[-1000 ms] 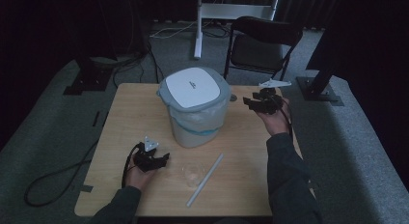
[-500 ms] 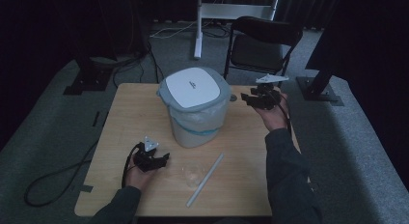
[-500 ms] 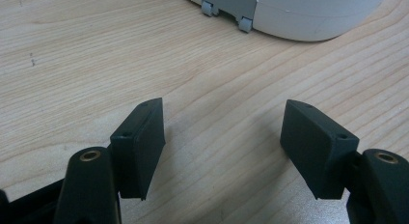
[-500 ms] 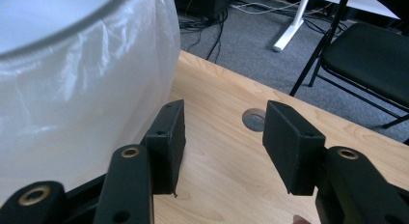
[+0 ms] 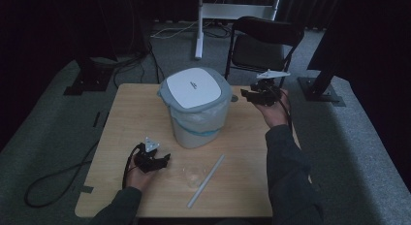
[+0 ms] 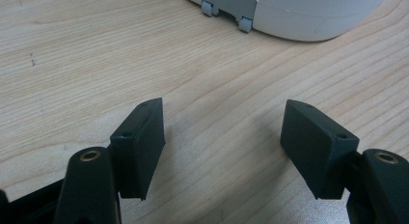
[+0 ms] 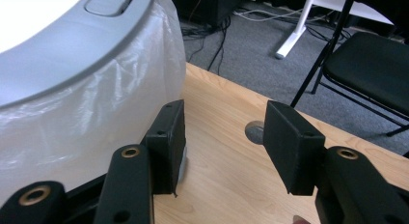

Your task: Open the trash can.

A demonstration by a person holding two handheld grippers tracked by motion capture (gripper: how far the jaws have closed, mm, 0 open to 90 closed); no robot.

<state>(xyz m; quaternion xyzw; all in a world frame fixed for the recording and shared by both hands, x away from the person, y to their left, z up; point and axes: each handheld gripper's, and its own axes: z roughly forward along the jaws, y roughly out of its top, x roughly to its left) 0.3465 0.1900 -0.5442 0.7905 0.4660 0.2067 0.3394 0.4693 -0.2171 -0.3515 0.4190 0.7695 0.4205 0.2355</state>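
A white bin with a grey-rimmed lid and a clear liner stands in the middle of the wooden table. My right gripper hovers to the right of the lid, raised off the table, jaws open and empty; in the right gripper view the bin's lid and liner fill the left side. My left gripper rests low near the front left, open and empty. Its own view looks along the tabletop at the bin's base.
A clear cup and a long white stick lie near the front edge. A black folding chair stands behind the table on the right. A white stand and cables lie on the grey floor behind.
My right gripper has risen slightly and shifted a little toward the bin's lid. The left gripper has stayed put.
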